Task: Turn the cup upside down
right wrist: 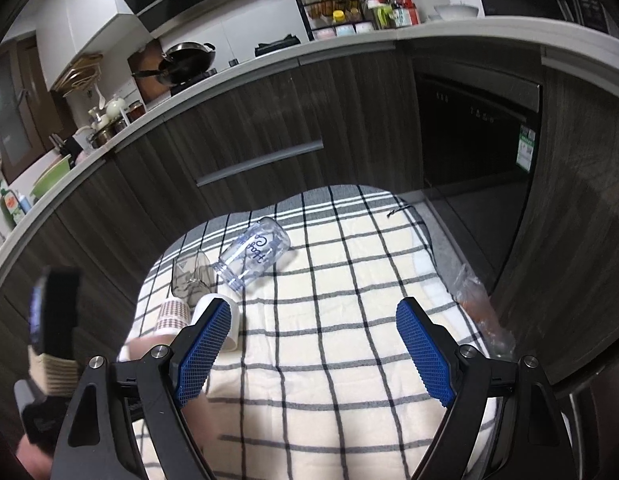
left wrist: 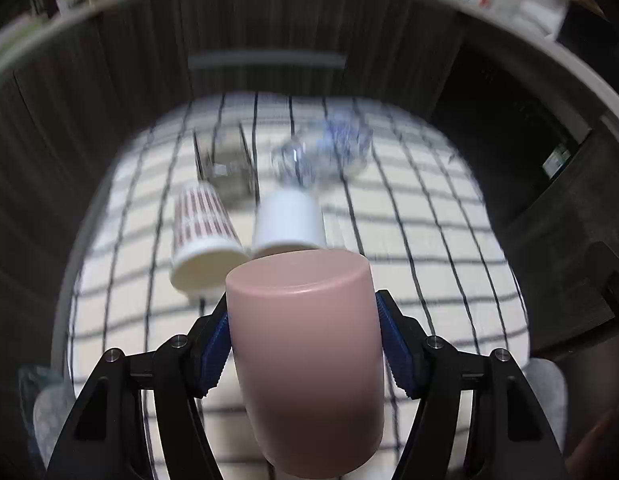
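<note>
My left gripper [left wrist: 302, 308] is shut on a pink cup [left wrist: 305, 356], its blue pads pressed on both sides. The cup's closed flat base points away from the camera, and it is held above the checked cloth [left wrist: 429, 240]. Its mouth is hidden. My right gripper [right wrist: 313, 316] is open and empty over the same cloth [right wrist: 349, 340]. A sliver of the pink cup [right wrist: 139, 347] shows at the left of the right wrist view, behind my left finger.
On the cloth lie a striped paper cup [left wrist: 201, 236], a white cup [left wrist: 287, 220], a smoky glass [left wrist: 225, 168] and a clear bottle with blue script [right wrist: 253, 254], all on their sides. Dark cabinets [right wrist: 269, 120] stand behind. A clear plastic wrapper [right wrist: 481, 308] lies at the cloth's right edge.
</note>
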A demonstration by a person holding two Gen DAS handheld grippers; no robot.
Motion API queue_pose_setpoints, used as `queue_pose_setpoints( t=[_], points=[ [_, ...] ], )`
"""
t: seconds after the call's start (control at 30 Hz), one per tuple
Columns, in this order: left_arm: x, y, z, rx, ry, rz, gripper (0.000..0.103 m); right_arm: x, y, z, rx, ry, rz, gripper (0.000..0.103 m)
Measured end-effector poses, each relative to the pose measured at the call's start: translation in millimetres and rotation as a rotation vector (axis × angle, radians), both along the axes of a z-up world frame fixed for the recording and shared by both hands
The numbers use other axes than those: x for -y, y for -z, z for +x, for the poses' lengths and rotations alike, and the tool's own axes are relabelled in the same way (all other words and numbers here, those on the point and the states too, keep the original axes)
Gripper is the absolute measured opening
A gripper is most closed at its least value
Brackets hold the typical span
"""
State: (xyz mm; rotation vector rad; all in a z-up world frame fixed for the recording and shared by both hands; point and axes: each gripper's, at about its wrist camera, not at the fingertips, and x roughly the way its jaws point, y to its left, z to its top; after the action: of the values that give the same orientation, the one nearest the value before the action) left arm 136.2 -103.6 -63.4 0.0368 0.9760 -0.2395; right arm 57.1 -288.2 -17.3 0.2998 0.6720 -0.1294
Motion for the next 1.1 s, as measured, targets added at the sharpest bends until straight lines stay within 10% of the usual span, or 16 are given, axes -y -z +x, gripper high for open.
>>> queue_pose_setpoints(
  t=[0.27, 0.37, 1.1],
  points=[
    [-4.0, 16.0, -45.6, 0.497, 0.041, -0.041, 0.066, -20.6, 16.7, -22.8, -0.029, -0.008, -0.107, 0.085],
    [-8.3, 29.0, -46.0, 0.561, 0.02, -0.07, 0.066, -32.3, 24.8, -30.4, -0.042, -0.015, -0.144, 0.085],
    [-16.6, 63.6, -68.4, 0.342, 0.033, -0.099, 0.067, -57.0, 28.6, -58.6, -0.112, -0.039, -0.199, 0.085]
  ],
)
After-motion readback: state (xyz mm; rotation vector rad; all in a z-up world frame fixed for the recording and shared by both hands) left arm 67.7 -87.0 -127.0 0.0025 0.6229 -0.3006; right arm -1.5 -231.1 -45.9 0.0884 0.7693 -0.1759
